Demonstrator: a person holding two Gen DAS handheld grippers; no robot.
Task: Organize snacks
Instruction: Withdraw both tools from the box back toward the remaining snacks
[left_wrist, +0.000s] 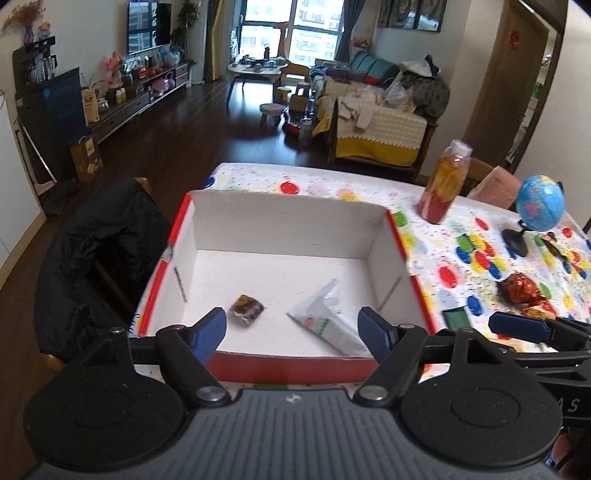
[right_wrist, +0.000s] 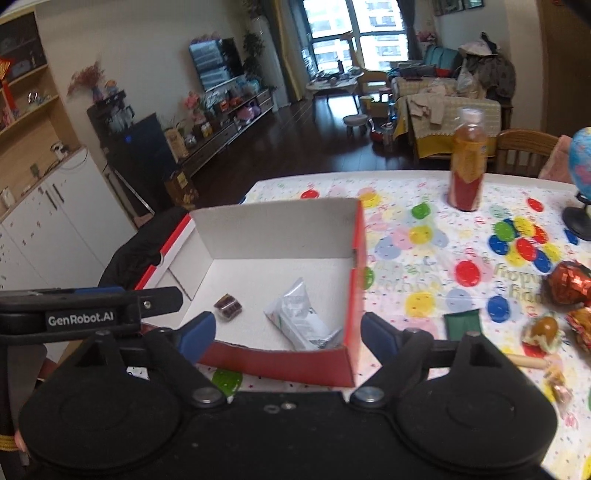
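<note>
A red box with a white inside (left_wrist: 284, 225) (right_wrist: 277, 229) stands on the table. In it lie a small dark wrapped snack (left_wrist: 245, 308) (right_wrist: 228, 306) and a white packet (left_wrist: 327, 317) (right_wrist: 301, 319). My left gripper (left_wrist: 293, 328) is open and empty above the box's near wall. My right gripper (right_wrist: 288, 332) is open and empty over the box's near right corner. Loose snacks lie on the table to the right: a red foil-wrapped one (left_wrist: 519, 288) (right_wrist: 569, 282), a green packet (left_wrist: 456, 317) (right_wrist: 463, 325) and a round brown one (right_wrist: 545, 328).
A drink bottle (left_wrist: 445, 182) (right_wrist: 467, 162) and a blue globe (left_wrist: 539, 203) stand at the back right of the dotted tablecloth (right_wrist: 417, 236). A chair with a black jacket (left_wrist: 99, 251) stands left of the table. More wrapped sweets (right_wrist: 557, 380) lie at the right edge.
</note>
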